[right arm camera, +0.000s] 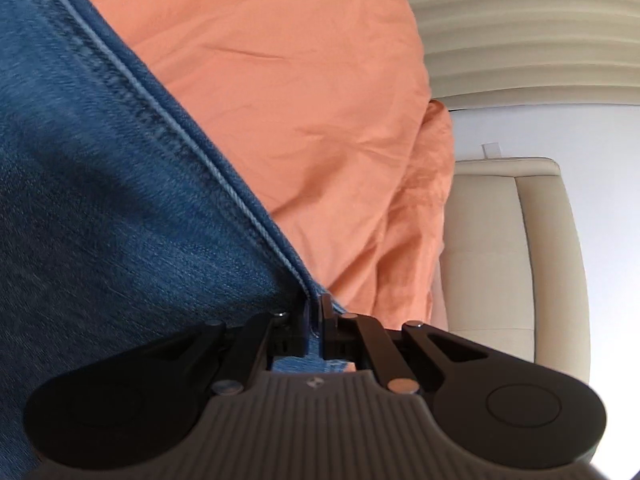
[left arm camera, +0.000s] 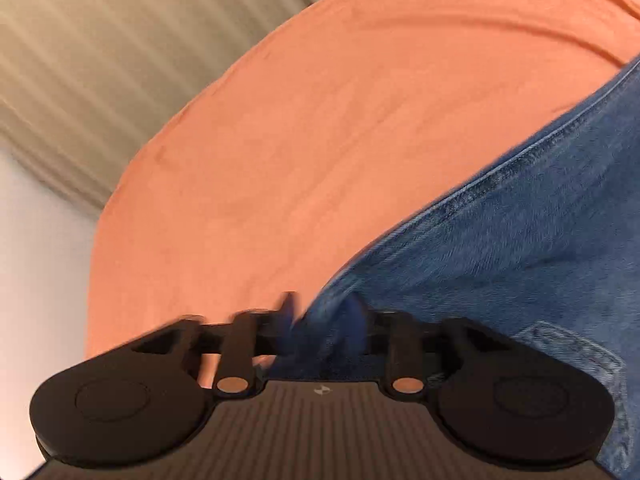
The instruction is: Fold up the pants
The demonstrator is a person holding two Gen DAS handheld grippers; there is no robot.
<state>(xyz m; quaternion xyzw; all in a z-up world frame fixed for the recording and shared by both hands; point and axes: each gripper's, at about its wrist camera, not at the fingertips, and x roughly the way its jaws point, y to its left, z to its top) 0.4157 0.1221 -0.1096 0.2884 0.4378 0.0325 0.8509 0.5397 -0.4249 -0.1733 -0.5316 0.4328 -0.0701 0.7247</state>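
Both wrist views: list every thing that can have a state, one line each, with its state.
jeans: spread on the cloth, one edge pinched by each gripper.
left gripper: shut on the jeans edge; the picture is blurred by motion.
right gripper: shut on the jeans' side seam.
orange cloth: spread under the jeans, lightly creased.
cream chair: upright beside the cloth's edge.

Orange bedsheet [right arm camera: 320, 100], cream chair [right arm camera: 500, 248], beige blinds [right arm camera: 520, 32]
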